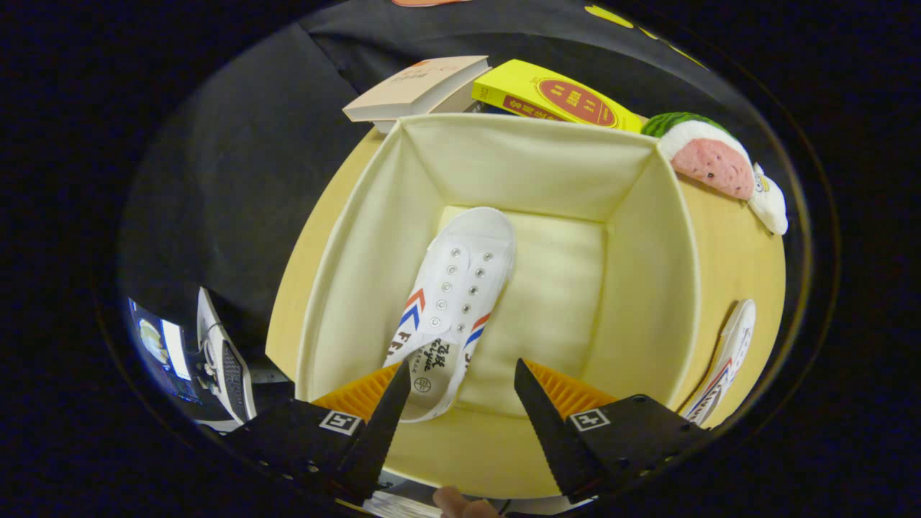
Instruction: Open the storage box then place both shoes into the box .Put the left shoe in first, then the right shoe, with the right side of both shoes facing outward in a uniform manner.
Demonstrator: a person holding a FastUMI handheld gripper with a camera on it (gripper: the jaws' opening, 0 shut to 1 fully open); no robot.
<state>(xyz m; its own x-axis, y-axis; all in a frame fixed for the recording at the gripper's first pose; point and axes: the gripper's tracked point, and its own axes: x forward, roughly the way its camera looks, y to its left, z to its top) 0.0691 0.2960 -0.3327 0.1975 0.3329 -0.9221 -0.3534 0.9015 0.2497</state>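
Observation:
A cream fabric storage box point(633, 280) stands open on the wooden table point(748, 266). One white canvas shoe point(450, 302) with red and blue chevrons lies on the box floor, toe pointing away, heel toward the near wall. My gripper point(460, 385) hovers over the near side of the box, fingers spread wide. The left finger overlaps the shoe's heel opening in this view; the right finger stands clear of it. Nothing is pressed between them. The second white shoe point(727, 360) lies on the table outside the box's right wall.
Two books, one beige point(414, 86) and one yellow point(554, 97), lie behind the box. A watermelon-slice plush toy point(709, 158) rests at the back right. A laptop and screen point(209, 360) sit off the table to the left. A fingertip point(460, 503) shows below the gripper.

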